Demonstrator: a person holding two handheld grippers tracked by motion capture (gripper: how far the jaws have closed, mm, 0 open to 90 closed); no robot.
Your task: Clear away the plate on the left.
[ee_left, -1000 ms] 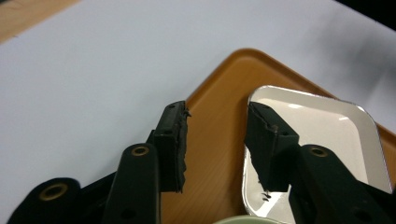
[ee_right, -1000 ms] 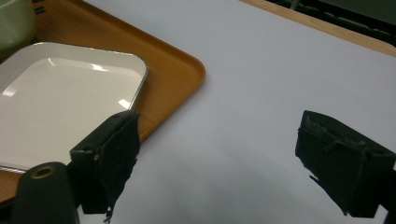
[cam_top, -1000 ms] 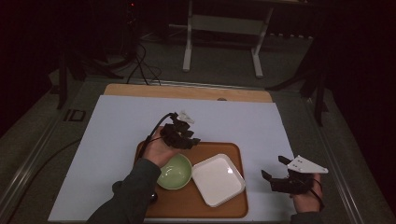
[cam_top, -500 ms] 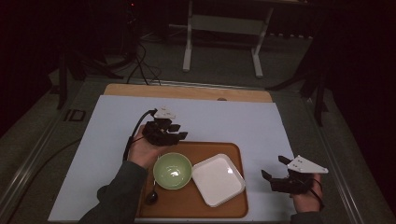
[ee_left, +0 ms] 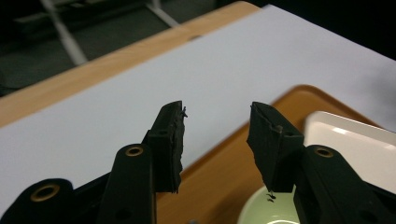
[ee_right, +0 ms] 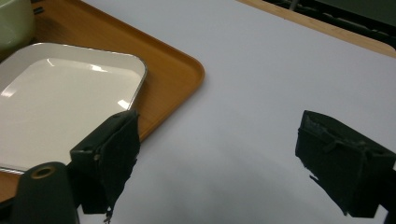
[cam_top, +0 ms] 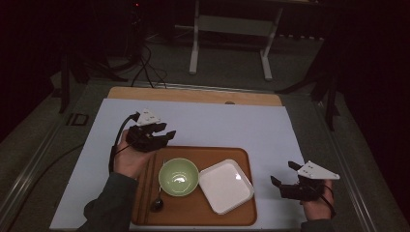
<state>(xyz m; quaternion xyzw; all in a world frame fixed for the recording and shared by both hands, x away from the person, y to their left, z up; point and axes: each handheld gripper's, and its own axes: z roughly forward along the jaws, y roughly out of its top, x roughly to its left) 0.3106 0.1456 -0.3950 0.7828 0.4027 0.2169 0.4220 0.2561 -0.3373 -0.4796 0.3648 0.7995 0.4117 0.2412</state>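
In the high view, a white sheet covers most of the worktop, whose wooden edge shows along the upper side. A brown tray lies at the lower middle of the frame. On it stand a green bowl at centre left and a white square plate just right of it, the two touching or nearly so. A dark spoon lies at the bowl's lower left, its handle running up past the bowl's rim. The left gripper is held over the tray's upper left corner, just above and left of the bowl; its jaws are apart with nothing between them, and they have just been opening a little. The right gripper hovers over the white sheet at the lower right, well clear of the tray, its jaws spread wide and empty.

In the left gripper view, the two black jaws rise from the bottom with a clear gap between them. Through the gap show the tray and the white sheet. The bowl sits at the bottom right, the plate at the right edge.

In the right gripper view, the jaws stand far apart over the bare sheet. The tray with the plate fills the upper left, and the bowl shows in the top left corner.
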